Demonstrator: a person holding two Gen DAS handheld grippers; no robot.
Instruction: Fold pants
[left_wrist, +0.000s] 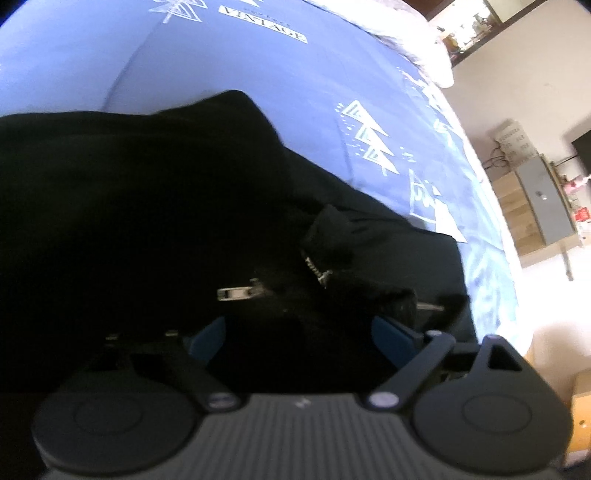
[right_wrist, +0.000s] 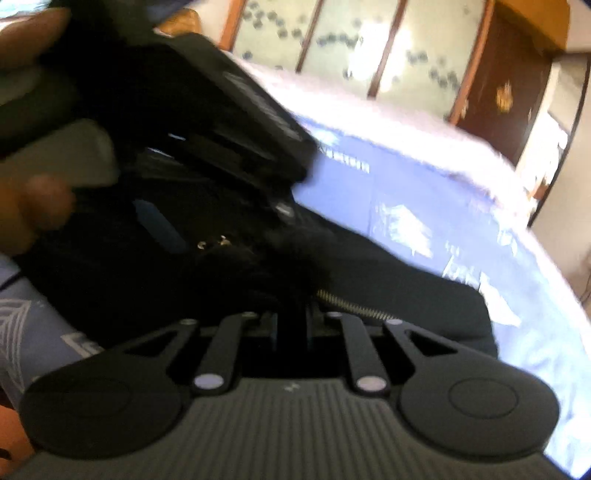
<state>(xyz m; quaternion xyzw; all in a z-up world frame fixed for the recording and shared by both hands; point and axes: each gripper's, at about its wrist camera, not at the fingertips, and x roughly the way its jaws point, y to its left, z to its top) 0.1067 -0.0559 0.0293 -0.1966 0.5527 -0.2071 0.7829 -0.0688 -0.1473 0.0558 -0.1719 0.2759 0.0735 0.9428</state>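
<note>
Black pants bunched on blue bedsheet, left gripper spread wide

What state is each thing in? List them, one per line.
Black pants: bunched on the bed, zipper fly open.
Left gripper: open over the pants' fly, gripping nothing.
Right gripper: shut on the pants' fabric by the zipper.
Blue bedsheet: spread flat under the pants.
</note>
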